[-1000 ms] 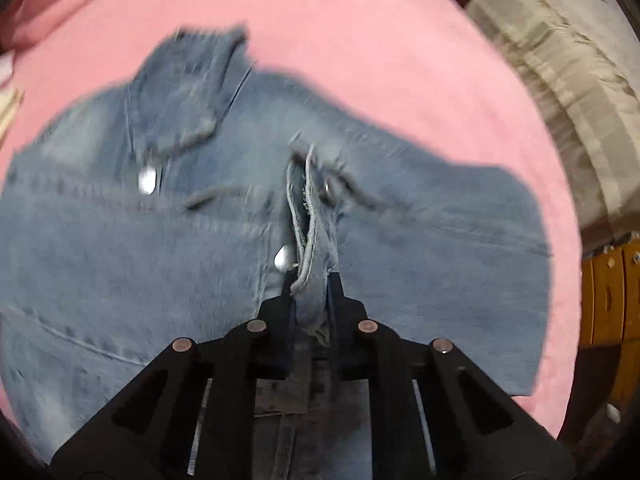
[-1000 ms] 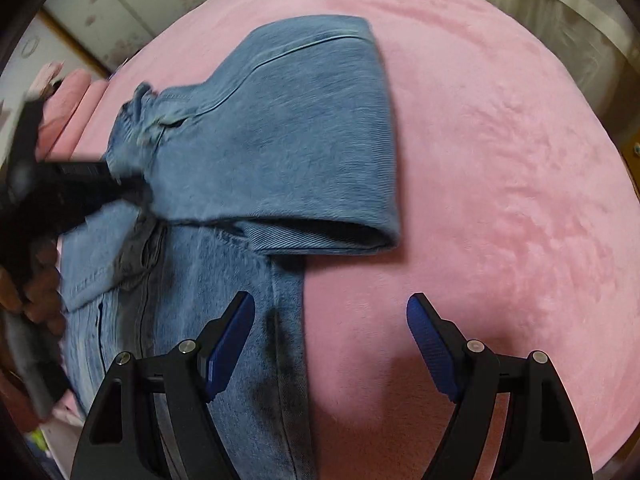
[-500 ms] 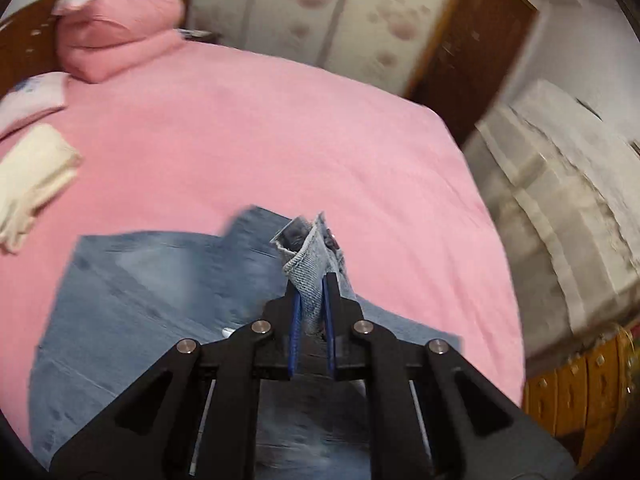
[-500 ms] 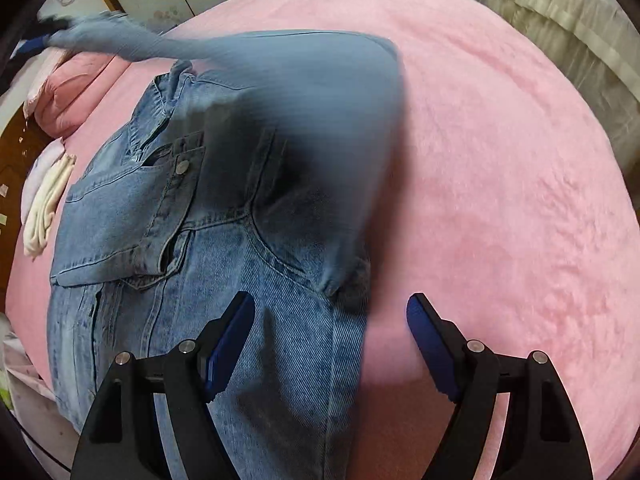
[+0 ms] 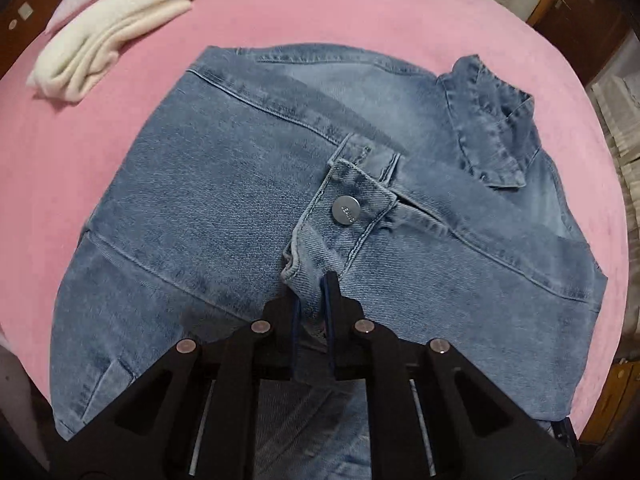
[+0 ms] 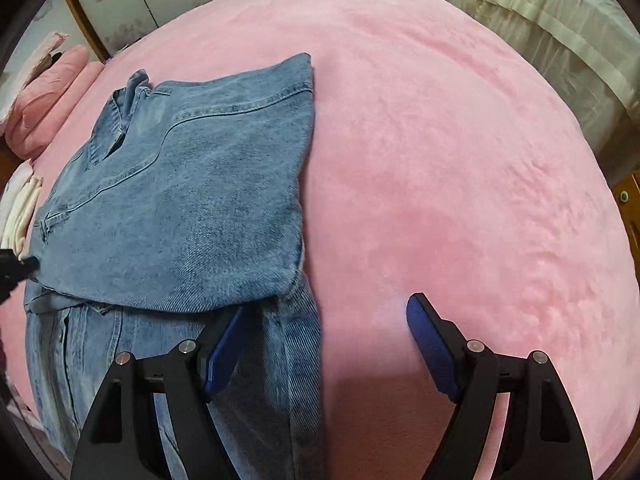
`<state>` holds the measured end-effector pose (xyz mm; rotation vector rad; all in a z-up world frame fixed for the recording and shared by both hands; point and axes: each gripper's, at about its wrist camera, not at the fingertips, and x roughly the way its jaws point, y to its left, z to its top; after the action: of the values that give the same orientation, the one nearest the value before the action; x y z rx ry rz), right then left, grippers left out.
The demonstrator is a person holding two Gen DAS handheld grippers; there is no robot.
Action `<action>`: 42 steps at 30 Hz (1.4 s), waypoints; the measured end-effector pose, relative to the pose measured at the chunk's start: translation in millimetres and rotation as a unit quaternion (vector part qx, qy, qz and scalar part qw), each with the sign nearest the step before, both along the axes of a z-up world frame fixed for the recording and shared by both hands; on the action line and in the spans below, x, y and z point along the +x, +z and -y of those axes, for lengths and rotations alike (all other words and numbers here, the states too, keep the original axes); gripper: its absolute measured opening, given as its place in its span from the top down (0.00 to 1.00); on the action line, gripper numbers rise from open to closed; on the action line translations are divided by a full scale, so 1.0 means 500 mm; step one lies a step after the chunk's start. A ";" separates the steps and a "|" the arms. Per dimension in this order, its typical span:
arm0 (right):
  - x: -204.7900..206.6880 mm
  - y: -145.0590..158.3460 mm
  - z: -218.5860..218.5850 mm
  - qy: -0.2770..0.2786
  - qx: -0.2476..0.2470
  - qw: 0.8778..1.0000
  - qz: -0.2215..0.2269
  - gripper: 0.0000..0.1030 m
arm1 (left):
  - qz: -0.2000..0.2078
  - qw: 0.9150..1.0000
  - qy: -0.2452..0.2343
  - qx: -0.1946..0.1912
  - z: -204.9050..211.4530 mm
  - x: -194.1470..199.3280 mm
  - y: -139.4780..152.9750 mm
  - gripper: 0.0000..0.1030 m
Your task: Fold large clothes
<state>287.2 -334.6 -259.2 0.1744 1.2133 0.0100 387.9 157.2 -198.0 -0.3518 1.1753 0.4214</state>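
A blue denim jacket [image 5: 224,200] lies on the pink bed [image 6: 440,160], its collar [image 5: 492,136] at the far right in the left wrist view. One sleeve is folded across the body, and its buttoned cuff [image 5: 346,210] rests in the middle. My left gripper [image 5: 310,292] is shut on the cuff's near edge, pointing steeply down. In the right wrist view the folded jacket [image 6: 192,208] fills the left side. My right gripper [image 6: 324,316] hangs open over the jacket's right edge, one finger above denim and the other above bare bedding, holding nothing.
A folded cream garment [image 5: 108,56] lies on the bed beyond the jacket. Pink pillows [image 6: 44,108] sit at the head of the bed. Pale draped fabric [image 6: 540,20] hangs past the bed's far edge. Bare pink bedding spreads to the right of the jacket.
My left gripper swung the sleeve up and across, then down onto the jacket's body, where the sleeve now lies flat. The right gripper stayed open and shifted only slightly.
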 end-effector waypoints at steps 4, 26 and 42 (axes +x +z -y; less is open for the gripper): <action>-0.019 0.038 0.025 -0.037 0.047 0.998 0.000 0.47 | -0.023 1.000 -0.005 0.008 -0.015 0.019 -0.014 0.85; 0.083 -0.017 -0.262 0.072 0.190 0.979 -0.009 0.80 | -0.010 0.985 -0.162 -0.053 0.197 0.036 -0.007 0.84; 0.117 -0.002 -0.042 -0.119 0.108 0.987 0.013 1.00 | -0.049 0.993 -0.110 0.019 0.044 0.036 -0.083 0.99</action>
<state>345.7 -313.4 -260.5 0.5073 1.1570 -0.0650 405.7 135.1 -239.4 -0.1679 1.2857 0.2707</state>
